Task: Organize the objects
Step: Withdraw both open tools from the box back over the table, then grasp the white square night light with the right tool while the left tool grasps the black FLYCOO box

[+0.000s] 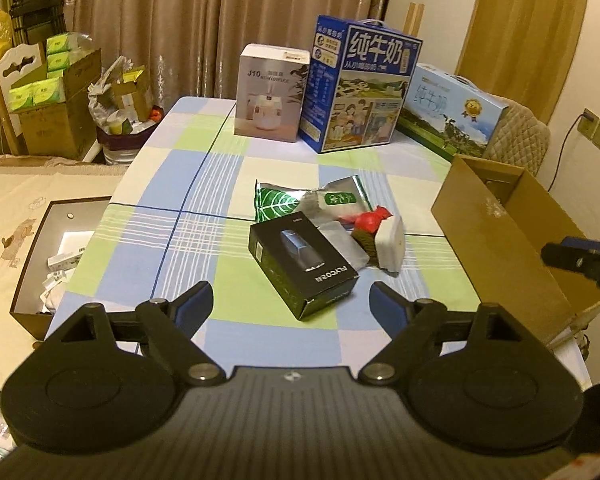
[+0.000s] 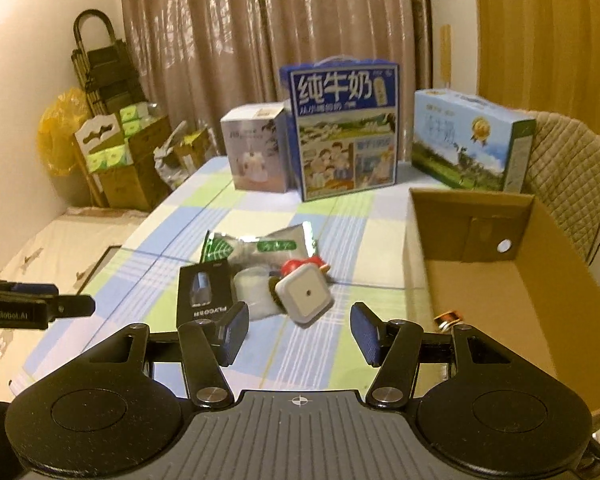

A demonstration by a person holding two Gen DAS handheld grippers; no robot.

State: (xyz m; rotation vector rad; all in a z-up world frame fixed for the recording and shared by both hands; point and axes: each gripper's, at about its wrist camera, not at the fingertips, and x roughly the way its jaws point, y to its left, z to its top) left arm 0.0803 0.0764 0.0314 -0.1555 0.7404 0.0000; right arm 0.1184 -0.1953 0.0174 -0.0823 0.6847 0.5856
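Your left gripper (image 1: pixel 291 307) and right gripper (image 2: pixel 299 334) both gape empty. The black box (image 1: pixel 302 265) reads FLYCO; the pale carton (image 1: pixel 273 93) reads J10.

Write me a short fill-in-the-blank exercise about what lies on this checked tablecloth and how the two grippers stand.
1. The left gripper hovers over the black ___ box, jaws open, holding nothing.
2. The open cardboard box holds a small ___ spool.
3. The tallest carton at the table's far end is dark ___.
4. The right gripper holds ___.

Missing words: FLYCO; copper; blue; nothing
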